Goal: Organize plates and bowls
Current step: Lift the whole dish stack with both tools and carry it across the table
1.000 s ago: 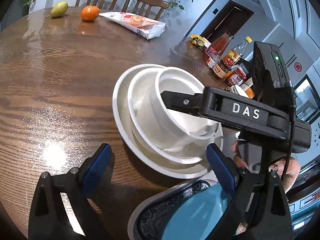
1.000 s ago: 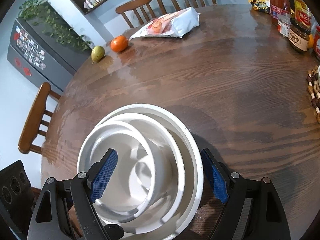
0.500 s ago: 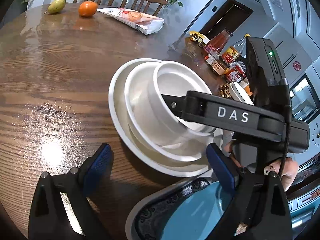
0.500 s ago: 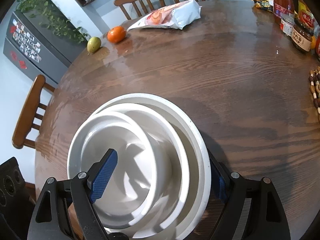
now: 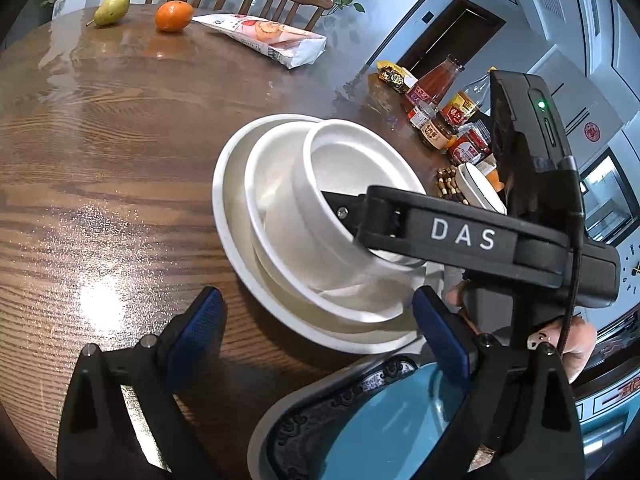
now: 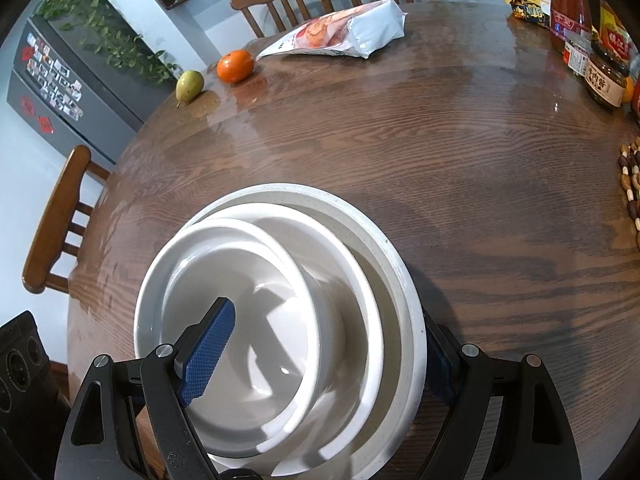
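A stack of three white dishes stands on the round wooden table: a wide plate (image 5: pixel 224 216) (image 6: pixel 396 256), a shallow bowl (image 5: pixel 260 184) (image 6: pixel 352 264) and a deep bowl (image 5: pixel 320 216) (image 6: pixel 256 304) leaning inside it. My right gripper (image 6: pixel 320 344) is open over the stack, its left finger inside the deep bowl and its right finger outside the plate rim. It also shows in the left wrist view (image 5: pixel 460 236), reaching into the bowl. My left gripper (image 5: pixel 316 332) is open and empty in front of the stack. A blue plate with a patterned rim (image 5: pixel 360 412) lies under it.
A pear (image 5: pixel 112 9) (image 6: pixel 190 85), an orange (image 5: pixel 173 16) (image 6: pixel 235 65) and a snack bag (image 5: pixel 264 38) (image 6: pixel 340 32) lie at the far side. Sauce bottles and jars (image 5: pixel 444 116) (image 6: pixel 600 68) and a beaded mat (image 6: pixel 632 184) stand at the right. Chairs surround the table.
My right gripper has pushed forward and down over the stack, so its left finger is now inside the deep bowl. The left gripper has shifted slightly; the stack stays put.
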